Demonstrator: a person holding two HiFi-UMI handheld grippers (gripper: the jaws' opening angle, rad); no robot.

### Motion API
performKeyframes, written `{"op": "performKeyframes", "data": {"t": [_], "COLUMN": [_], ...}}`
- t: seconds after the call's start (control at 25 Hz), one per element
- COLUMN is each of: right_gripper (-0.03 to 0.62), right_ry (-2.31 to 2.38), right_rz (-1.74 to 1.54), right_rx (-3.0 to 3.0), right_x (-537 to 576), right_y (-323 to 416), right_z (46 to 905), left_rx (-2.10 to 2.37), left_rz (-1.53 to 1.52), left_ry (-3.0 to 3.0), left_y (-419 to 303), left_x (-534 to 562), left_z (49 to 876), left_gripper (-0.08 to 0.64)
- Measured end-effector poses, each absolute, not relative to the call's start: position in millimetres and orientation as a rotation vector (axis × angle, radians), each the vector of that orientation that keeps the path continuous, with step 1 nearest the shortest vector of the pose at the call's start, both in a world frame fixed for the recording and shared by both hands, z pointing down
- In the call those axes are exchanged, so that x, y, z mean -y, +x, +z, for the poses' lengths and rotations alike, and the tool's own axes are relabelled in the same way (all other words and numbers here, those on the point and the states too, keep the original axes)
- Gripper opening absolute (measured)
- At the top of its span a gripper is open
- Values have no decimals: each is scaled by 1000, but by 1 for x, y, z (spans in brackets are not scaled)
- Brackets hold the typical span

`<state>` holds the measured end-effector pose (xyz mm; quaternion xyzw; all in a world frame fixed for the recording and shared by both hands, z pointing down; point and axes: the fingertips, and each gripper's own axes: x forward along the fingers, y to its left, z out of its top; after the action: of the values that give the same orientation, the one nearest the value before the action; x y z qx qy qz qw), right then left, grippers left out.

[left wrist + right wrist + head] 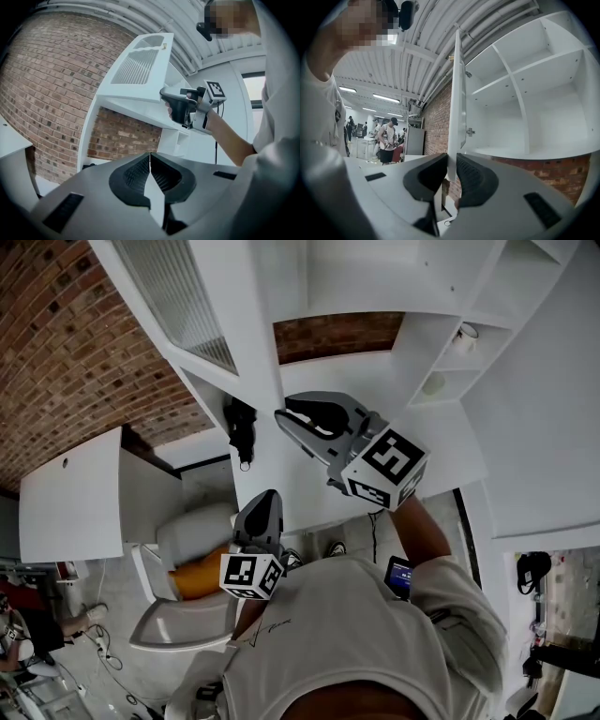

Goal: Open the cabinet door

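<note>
The white cabinet door (192,306) with a ribbed panel stands swung out from the open wall cabinet (441,343). My right gripper (284,418) is shut on the door's lower edge. In the right gripper view the door (457,93) shows edge-on, with its bottom corner pinched between the jaws of the right gripper (449,174). Bare white shelves (534,98) lie to its right. The left gripper view shows the door (140,65) with the right gripper (165,97) clamped on it. My left gripper (150,161) hangs lower, shut and empty, and the left gripper (266,498) is below the door.
A brick wall (66,343) runs behind and left of the cabinet. A black device (241,427) hangs under the door. A white low unit (75,493) and a white chair (178,615) with something orange stand below left. People (386,138) stand far off.
</note>
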<state>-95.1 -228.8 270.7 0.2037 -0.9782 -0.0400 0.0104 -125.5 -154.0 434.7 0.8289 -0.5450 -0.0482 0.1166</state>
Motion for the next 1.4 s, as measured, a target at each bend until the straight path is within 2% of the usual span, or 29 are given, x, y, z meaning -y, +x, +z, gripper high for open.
{"op": "performKeyframes", "data": {"t": [1.4], "right_gripper": [72], "right_ry": [342], "right_rz": [-148], "right_rx": [3118], "right_x": [178], "right_y": [-143], "right_z": [271], "left_rx": [1668], "left_rz": [-165], "left_ry": [2394], "left_y": [-141], "left_x": [141], "left_z": [431], "left_gripper": [20]}}
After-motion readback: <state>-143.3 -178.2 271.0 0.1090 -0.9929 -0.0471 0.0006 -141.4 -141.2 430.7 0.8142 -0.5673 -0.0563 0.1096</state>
